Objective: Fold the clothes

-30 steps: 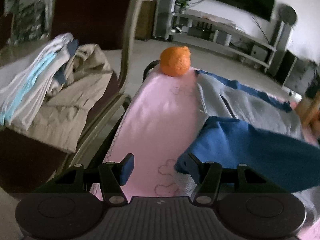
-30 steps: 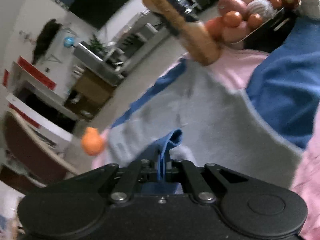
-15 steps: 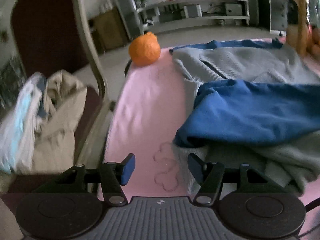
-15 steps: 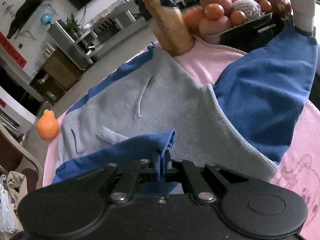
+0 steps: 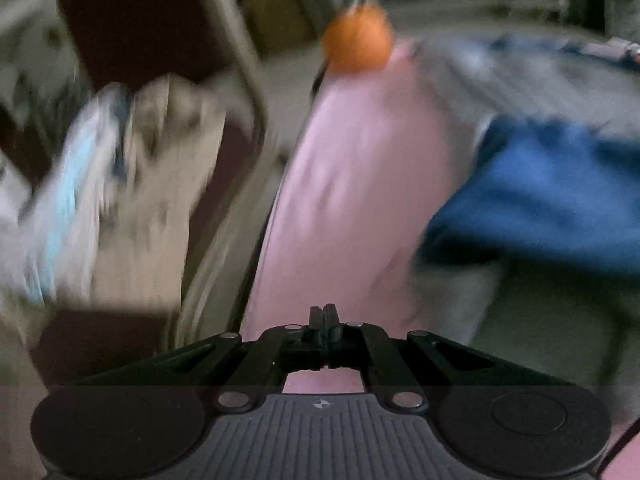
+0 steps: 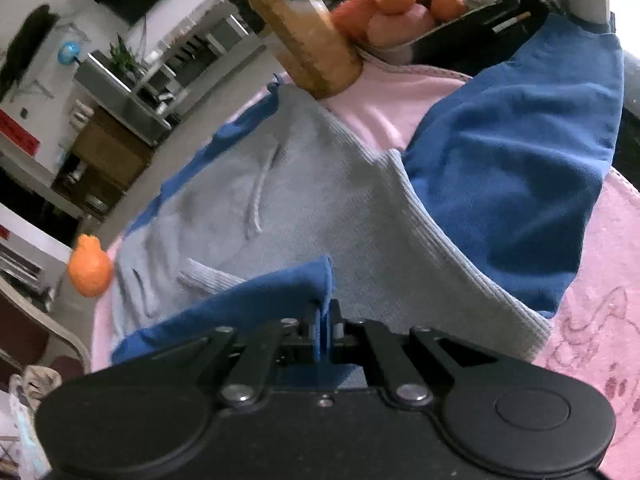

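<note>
Pink tablecloth (image 6: 600, 280), right gripper (image 6: 325, 320) clamping blue sleeve (image 6: 256, 300), left gripper (image 5: 325, 314) closed, empty.

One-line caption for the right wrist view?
Right gripper pinches blue sleeve over grey sweater on pink tablecloth.

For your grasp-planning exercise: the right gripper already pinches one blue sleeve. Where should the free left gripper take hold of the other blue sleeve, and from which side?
Grip the other blue sleeve at its cuff end near the fruit tray, likely coming from the pink cloth side. The sleeve lies flat and spread there, its edge exposed. The left gripper is shut and must open first.
</note>
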Action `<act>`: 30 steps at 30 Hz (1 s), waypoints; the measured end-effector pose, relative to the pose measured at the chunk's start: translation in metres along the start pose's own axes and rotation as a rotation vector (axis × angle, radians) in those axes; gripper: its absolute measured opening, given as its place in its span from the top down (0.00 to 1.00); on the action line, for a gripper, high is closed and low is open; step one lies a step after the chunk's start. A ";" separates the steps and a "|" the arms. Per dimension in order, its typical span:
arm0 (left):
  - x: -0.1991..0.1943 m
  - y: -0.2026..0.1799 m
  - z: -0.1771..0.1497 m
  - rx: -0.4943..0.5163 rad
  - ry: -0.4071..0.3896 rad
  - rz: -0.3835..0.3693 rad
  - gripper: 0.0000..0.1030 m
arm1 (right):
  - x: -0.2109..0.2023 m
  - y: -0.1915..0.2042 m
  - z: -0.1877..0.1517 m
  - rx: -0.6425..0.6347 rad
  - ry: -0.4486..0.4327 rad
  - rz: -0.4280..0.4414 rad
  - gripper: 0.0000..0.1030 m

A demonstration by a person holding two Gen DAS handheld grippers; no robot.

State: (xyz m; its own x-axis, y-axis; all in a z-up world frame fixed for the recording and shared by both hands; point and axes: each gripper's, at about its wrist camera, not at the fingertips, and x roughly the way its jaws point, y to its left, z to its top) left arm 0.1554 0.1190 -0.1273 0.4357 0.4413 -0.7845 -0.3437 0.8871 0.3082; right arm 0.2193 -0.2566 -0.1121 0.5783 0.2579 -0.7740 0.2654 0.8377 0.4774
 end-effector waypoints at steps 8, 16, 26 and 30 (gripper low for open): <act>-0.067 0.011 -0.026 0.044 -0.237 -0.300 0.43 | -0.022 -0.001 -0.003 0.001 -0.004 0.029 0.49; -0.031 -0.022 -0.009 0.147 -0.195 -0.253 0.39 | -0.031 -0.007 0.001 0.045 0.024 0.182 0.47; -0.027 -0.015 0.002 -0.042 -0.193 -0.211 0.81 | -0.017 0.008 -0.008 -0.015 0.087 0.173 0.47; -0.043 0.008 -0.010 -0.166 -0.165 -0.262 0.80 | -0.013 0.011 -0.012 -0.042 0.111 0.157 0.47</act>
State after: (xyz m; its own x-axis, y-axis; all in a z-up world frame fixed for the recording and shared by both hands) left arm 0.1256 0.1057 -0.0964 0.6506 0.2298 -0.7238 -0.3270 0.9450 0.0061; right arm 0.2054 -0.2451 -0.1021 0.5209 0.4367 -0.7334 0.1445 0.8017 0.5800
